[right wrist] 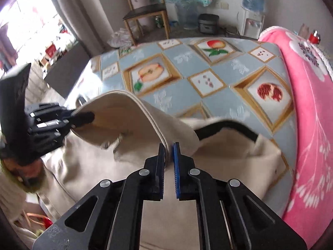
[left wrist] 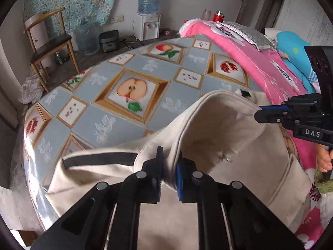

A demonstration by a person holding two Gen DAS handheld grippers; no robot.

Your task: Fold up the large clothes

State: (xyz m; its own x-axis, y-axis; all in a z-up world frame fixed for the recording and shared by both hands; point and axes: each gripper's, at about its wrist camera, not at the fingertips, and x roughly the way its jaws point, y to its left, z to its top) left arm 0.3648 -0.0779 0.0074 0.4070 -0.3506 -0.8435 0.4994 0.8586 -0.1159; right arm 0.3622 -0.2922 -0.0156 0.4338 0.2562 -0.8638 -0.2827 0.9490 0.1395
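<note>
Now clamped on cloth, both of them: left gripper (left wrist: pixel 169 162) pinching the raised edge of the cream garment (left wrist: pixel 239 145), right gripper (right wrist: pixel 169 153) pinching the same piped hem farther along. Seen from the left wrist as a black tool (left wrist: pixel 258 115) biting the far corner of the lifted flap; seen from the right wrist as a black tool (right wrist: pixel 83 117) gripping the flap's other end. Draped over the near part of the table (left wrist: pixel 87 95), with a dark band (left wrist: pixel 100 161) along one opening. Spread under it, a blue fruit-print tablecloth (right wrist: pixel 208 62). Just beside the garment, a pink blanket (right wrist: pixel 308 108). Well behind, a wooden chair (left wrist: pixel 50 48) and a water dispenser (left wrist: pixel 148 10) against the wall.
</note>
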